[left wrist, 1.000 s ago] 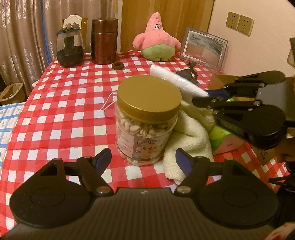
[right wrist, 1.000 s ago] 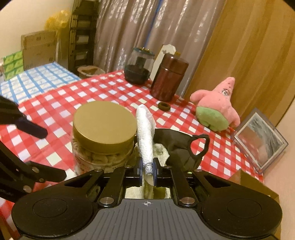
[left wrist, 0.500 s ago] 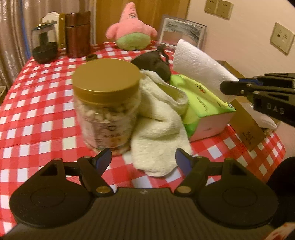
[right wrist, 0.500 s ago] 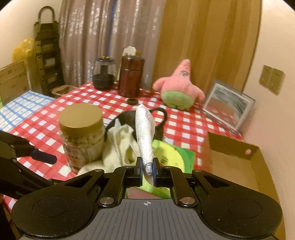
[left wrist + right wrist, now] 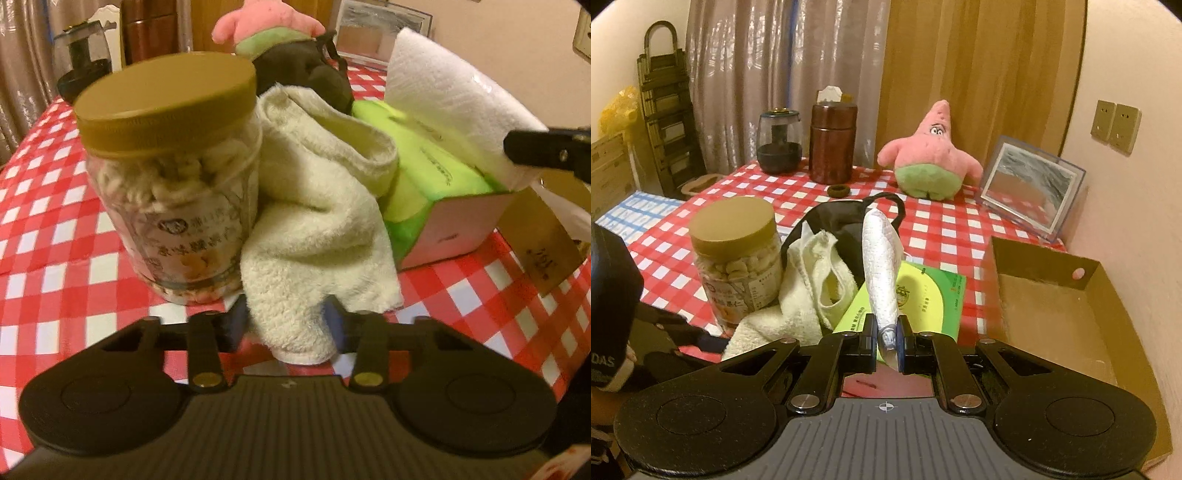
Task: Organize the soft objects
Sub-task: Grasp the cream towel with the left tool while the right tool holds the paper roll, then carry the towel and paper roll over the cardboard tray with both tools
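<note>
Through my left wrist camera, the left gripper (image 5: 286,325) has just been closing, and its jaws now pinch the near end of the cream towel (image 5: 317,221), which slumps against the right side of the jar (image 5: 171,177) on the checked cloth (image 5: 48,236). Through my right wrist camera, the right gripper (image 5: 889,341) is clamped narrow on a rolled paper towel (image 5: 881,273), held above the green pack (image 5: 923,295) right of the jar.

Home living space: red-checked tablecloth (image 5: 768,184), floor-length curtains (image 5: 768,74), pink plush toy (image 5: 931,155), picture frame (image 5: 1030,188), wall sockets (image 5: 1115,125).
</note>
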Available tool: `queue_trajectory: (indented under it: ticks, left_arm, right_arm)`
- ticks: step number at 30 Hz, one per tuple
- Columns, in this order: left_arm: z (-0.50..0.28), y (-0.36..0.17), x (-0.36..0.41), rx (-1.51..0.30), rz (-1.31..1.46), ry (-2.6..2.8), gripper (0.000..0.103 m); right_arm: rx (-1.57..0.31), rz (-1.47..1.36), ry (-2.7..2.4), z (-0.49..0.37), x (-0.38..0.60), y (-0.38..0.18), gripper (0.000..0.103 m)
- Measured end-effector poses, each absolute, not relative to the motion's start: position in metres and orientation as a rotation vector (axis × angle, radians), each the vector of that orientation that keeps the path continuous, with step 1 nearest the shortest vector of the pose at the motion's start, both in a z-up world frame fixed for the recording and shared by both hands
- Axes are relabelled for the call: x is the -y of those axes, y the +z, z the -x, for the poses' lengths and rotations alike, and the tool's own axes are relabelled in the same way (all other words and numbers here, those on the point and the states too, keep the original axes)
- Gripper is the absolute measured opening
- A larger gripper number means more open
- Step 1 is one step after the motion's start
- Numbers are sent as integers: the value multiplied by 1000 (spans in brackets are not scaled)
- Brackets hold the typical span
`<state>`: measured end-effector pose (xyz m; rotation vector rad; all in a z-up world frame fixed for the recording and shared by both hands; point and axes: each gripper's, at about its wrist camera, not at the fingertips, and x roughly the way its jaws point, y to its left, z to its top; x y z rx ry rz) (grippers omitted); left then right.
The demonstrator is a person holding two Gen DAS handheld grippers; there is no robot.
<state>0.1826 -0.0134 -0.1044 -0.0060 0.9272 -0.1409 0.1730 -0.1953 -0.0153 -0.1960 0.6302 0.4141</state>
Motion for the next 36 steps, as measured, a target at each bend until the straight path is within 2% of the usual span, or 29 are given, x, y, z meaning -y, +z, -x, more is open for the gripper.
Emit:
queue_trajectory:
  ticks: [3,5,16,22,26,27,33,35,36]
  left_arm:
    - [-177,-100,14,-924,0,-159,18]
    - [-171,-92,13,-924,-1,-177,16]
    - [-98,-37,-2,-914,-58,-303,15]
    - [-83,-27,-6,-896,-75,-286,15]
    - [-91,-38,-7,-920,-66,-258,25]
    - [-93,-41,-6,-925,-75,-255,34]
    - [-115,-55,5,-947,-112,-277,61]
    - [-125,-61,9,-959,-126,-284,68]
    - [-132,-67,12,-974,-142,-287,69]
  right_arm:
    - [-631,194,407,-174,197,-14,10]
    - [-628,189,401,-173,198,-13,10]
    - [-615,173,417,-150,193,0,10]
    - [-621,152,414,-137,195,4,10]
    - [-631,143,406,-131,197,3,10]
    - [-632,141,402,-131,198,3,10]
    - [-635,127,391,-133,204,0,10]
    - [-637,125,389,-135,204,-2,10]
    - [-638,123,389,-136,204,-3,10]
